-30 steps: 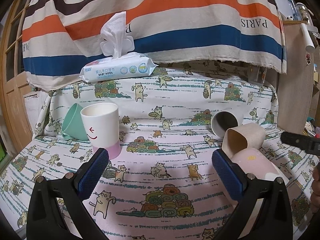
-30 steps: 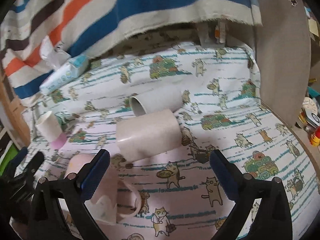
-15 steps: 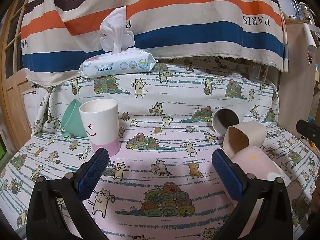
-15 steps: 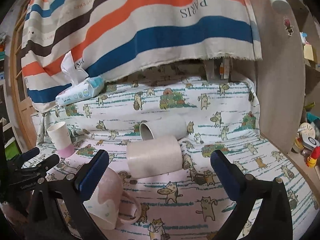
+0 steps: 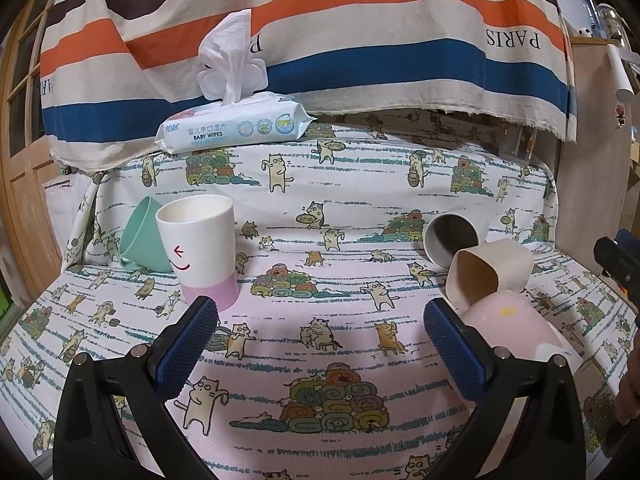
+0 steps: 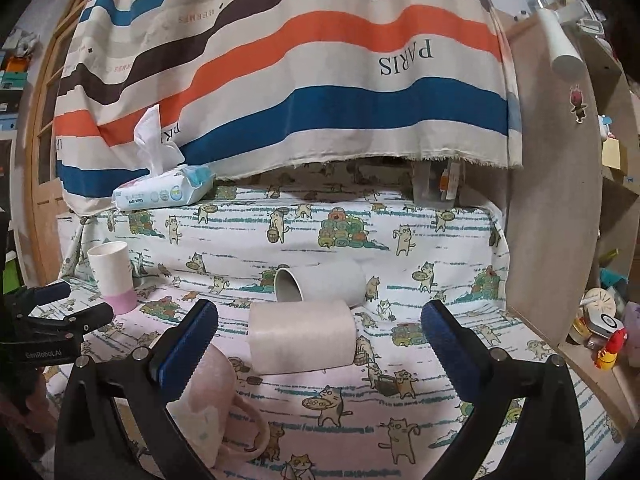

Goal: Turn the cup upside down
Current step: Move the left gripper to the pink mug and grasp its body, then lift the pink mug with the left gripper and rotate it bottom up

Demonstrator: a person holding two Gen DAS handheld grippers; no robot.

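Note:
A white cup with a pink base and red smile [image 5: 200, 250] stands upright at the left, also in the right wrist view [image 6: 113, 276]. A beige cup [image 5: 490, 274] [image 6: 302, 336] lies on its side. A grey cup [image 5: 452, 242] [image 6: 320, 282] lies on its side behind it. A pink mug [image 5: 520, 330] [image 6: 216, 392] lies in front. A mint cup [image 5: 142, 236] leans behind the white cup. My left gripper [image 5: 320, 344] is open and empty, short of the white cup. My right gripper [image 6: 320, 348] is open and empty, with the beige cup between its fingers' lines.
A cat-print cloth [image 5: 320, 360] covers the surface and a raised step behind. A baby wipes pack [image 5: 236, 130] lies on the step under a striped hanging cloth [image 5: 320, 40]. A wooden panel [image 6: 560, 200] stands at the right, with small objects beyond it.
The right gripper has tilted up and levelled, so the cups sit lower in its view. The left gripper has pulled back slightly and risen a little. Both stayed open.

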